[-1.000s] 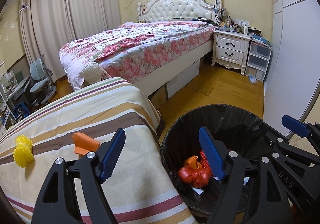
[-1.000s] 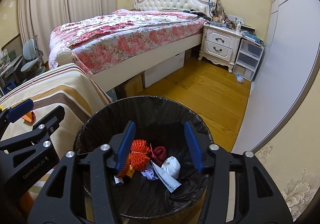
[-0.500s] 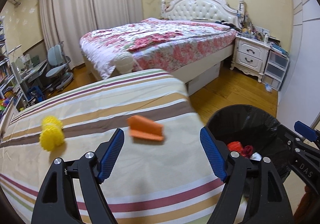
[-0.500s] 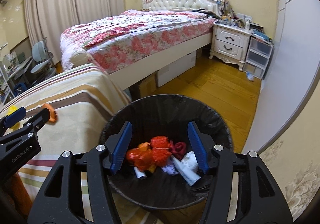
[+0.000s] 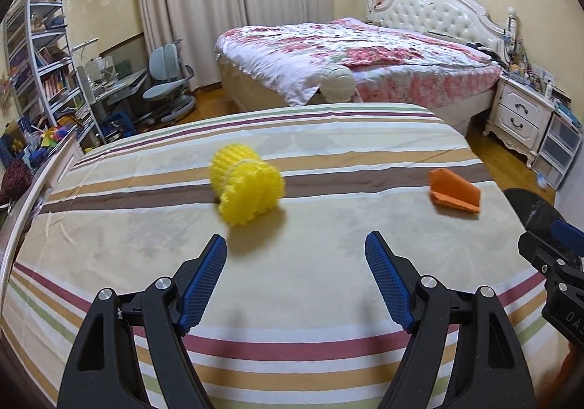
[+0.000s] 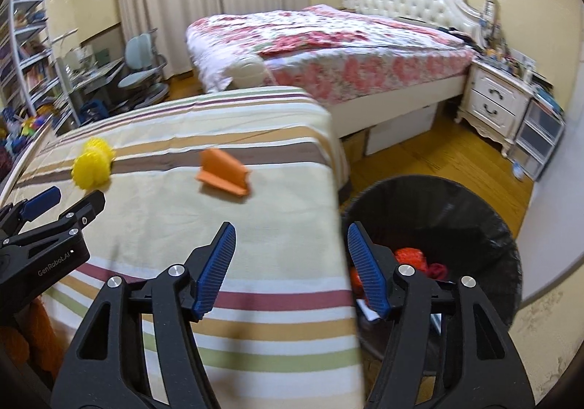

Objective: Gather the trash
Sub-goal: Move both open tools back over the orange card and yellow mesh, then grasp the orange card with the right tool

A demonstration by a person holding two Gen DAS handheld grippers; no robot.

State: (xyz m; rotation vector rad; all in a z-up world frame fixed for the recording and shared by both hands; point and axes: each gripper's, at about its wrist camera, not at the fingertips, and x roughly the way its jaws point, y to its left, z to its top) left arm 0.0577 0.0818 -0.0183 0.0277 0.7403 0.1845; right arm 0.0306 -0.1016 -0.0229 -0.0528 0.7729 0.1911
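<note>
Step in hand: reaching for the next pickups. My left tool (image 5: 295, 276) is spread wide and empty; my right tool (image 6: 290, 266) is opening, nothing between. Beyond the left tool on the striped cloth table (image 5: 328, 299) lies the yellow nubbed foam roll (image 5: 246, 186), soft and squashable; right of it, the orange folded paper wedge (image 5: 454, 192). Further right, the black-lined round bin (image 6: 474, 212). Next: close on the roll.

1 yellow spiky ball (image 5: 245, 187), 1 orange scrap (image 5: 454, 192), 1 bin (image 6: 438, 197), 2 beds (image 5: 328, 139)
</note>
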